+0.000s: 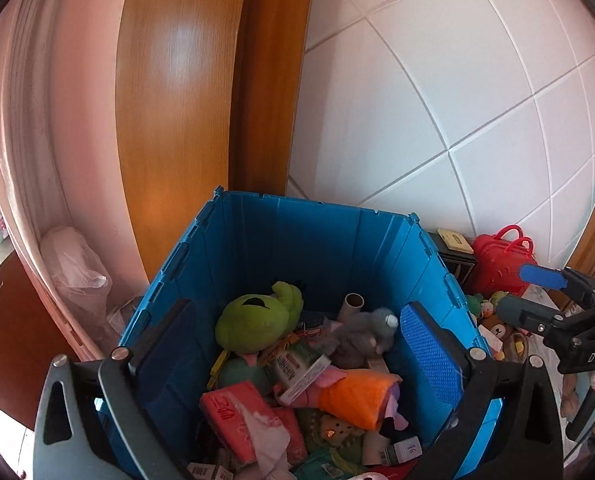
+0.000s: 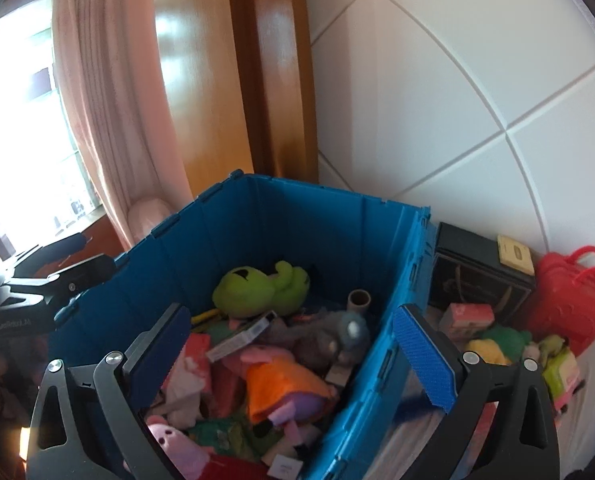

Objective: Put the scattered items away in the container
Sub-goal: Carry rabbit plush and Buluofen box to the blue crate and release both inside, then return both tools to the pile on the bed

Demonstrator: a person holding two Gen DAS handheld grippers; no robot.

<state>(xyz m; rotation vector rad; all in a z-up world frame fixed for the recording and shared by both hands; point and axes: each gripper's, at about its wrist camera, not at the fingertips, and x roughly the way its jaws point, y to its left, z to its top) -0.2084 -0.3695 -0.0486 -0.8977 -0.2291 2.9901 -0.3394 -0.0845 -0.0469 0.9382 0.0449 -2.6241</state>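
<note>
A blue plastic crate (image 1: pixel 317 240) (image 2: pixel 281 224) holds a heap of items: a green plush (image 1: pixel 257 320) (image 2: pixel 257 286), a grey plush (image 1: pixel 361 334), an orange and pink plush (image 1: pixel 353 398) (image 2: pixel 281 388), pink tissue packs (image 1: pixel 237 408) and a cardboard tube (image 1: pixel 353 302). My left gripper (image 1: pixel 293 344) is open and empty above the crate's inside. My right gripper (image 2: pixel 293 344) is open and empty over the crate's right wall; it also shows at the right of the left wrist view (image 1: pixel 533 292). Scattered items lie right of the crate: small plush toys (image 2: pixel 497 344), a pink box (image 2: pixel 467 316).
A red toy bag (image 2: pixel 569 308) and a dark box (image 2: pixel 477 276) stand by the white tiled wall (image 2: pixel 457 100) right of the crate. A wooden door frame (image 1: pixel 201 80) and a pink curtain (image 1: pixel 37 120) are behind and to the left.
</note>
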